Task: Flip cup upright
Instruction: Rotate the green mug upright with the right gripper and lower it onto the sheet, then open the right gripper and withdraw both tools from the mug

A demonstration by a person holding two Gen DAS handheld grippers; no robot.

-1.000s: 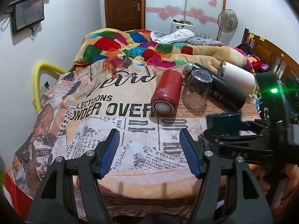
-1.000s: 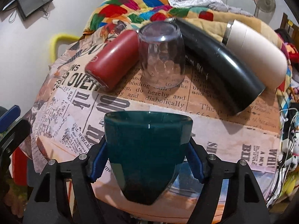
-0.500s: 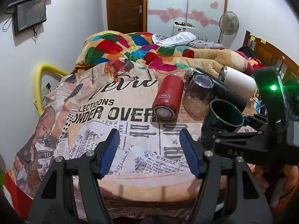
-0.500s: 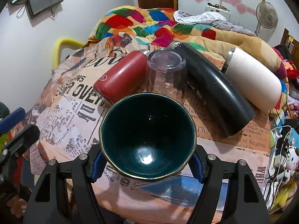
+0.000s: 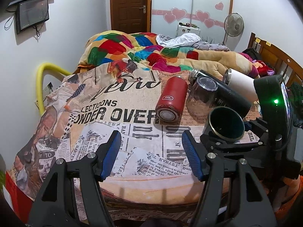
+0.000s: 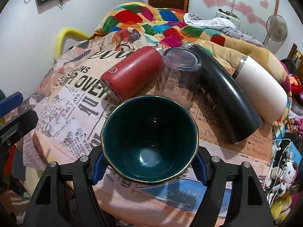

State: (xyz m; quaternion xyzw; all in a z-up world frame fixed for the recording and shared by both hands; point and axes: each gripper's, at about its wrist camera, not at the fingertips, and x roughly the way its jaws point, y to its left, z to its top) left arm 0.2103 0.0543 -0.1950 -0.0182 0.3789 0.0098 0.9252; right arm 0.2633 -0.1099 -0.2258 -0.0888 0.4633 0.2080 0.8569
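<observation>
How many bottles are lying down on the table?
3: the red bottle left of the upside-down glass, the black bottle right of it, and the white bottle beside the black one. None seem hidden.

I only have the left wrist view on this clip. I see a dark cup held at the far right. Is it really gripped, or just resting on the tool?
Observer: Gripped. In the right wrist view the right gripper has its blue jaws pressed on both sides of the green cup.
Operator: Anything inside it?
Observer: No. That view looks straight into the mouth, and the glazed bottom is bare.
Operator: Is the clear glass clear of the cup?
Observer: It stands upside down just behind the rim; I cannot tell whether they touch.
Operator: And my side?
Observer: The left gripper is open, holding nothing.
</observation>
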